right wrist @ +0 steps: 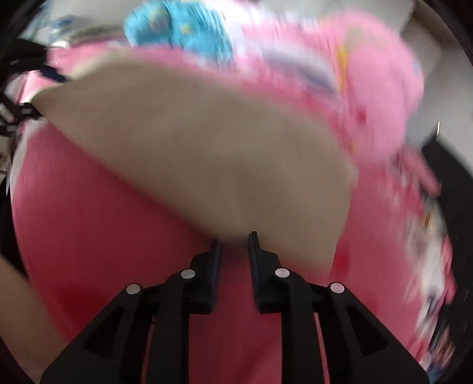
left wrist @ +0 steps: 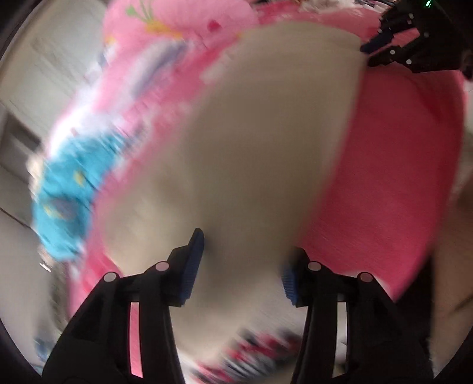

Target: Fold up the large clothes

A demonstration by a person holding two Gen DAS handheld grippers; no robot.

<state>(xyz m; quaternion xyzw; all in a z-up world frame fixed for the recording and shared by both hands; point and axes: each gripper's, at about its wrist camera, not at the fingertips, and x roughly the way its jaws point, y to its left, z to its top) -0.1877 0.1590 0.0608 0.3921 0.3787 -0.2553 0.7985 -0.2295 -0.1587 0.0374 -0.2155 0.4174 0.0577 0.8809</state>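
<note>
Both views heavily motion-blurred, beige garment [left wrist: 260,141] fills frame centre over pink printed bedding [left wrist: 393,165], left gripper [left wrist: 241,265] jaws spread wide with cloth between, right gripper [right wrist: 233,245] narrowly parted at beige edge, grip unclear, blue patch [right wrist: 177,26] top.

A plain beige garment [left wrist: 266,153] is showing just ahead of the black grippers' blue-padded jaws. Beyond it, a pink bedsheet [right wrist: 381,97] is showing a blue, white and yellow print.
</note>
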